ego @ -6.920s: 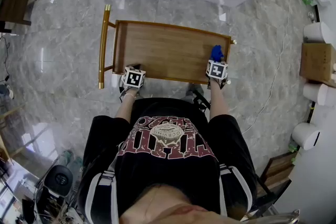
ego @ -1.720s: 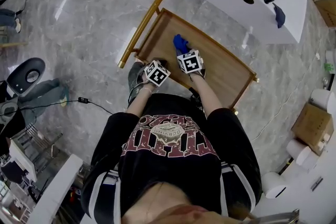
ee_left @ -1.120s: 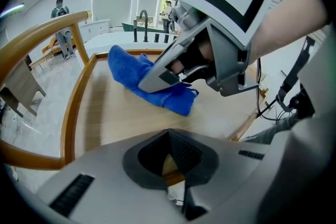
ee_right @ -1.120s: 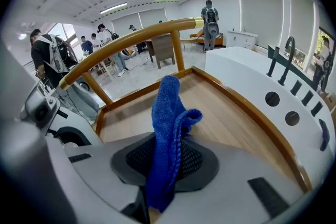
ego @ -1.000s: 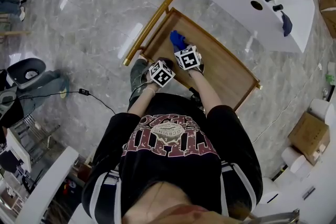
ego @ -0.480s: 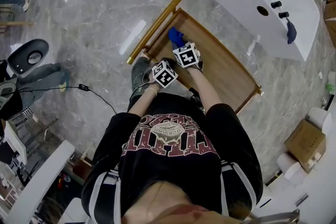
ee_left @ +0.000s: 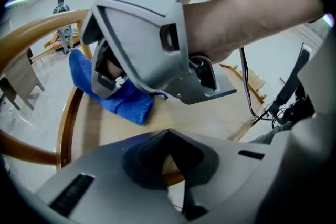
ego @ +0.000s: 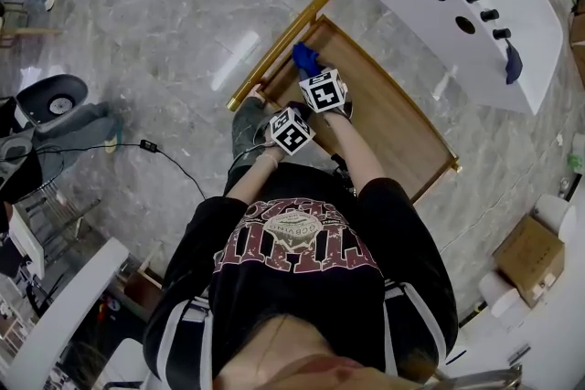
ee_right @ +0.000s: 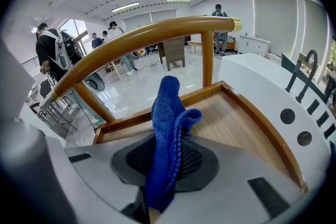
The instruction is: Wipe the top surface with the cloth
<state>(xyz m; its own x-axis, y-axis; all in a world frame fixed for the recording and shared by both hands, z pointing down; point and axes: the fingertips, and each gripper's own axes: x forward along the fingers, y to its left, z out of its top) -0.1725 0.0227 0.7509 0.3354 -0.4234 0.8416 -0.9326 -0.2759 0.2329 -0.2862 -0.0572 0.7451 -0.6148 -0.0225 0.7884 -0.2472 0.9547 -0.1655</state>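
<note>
Blue cloth (ee_right: 167, 113) pinched between right gripper (ee_right: 165, 157) fingers, tail past tips, touching wooden cart top (ego: 388, 119) just short of gold handle (ego: 279, 46). Left gripper (ee_left: 168, 160) fingers closed on nothing. Mid-wipe imo; next stroke probably drags back from handle, 1 fresh strip.

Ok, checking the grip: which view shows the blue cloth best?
The right gripper view: the blue cloth fills the centre, pinched in the jaws of the right gripper. The left gripper view shows it bunched on the wooden top beneath that gripper; the head view shows only a small patch.
</note>
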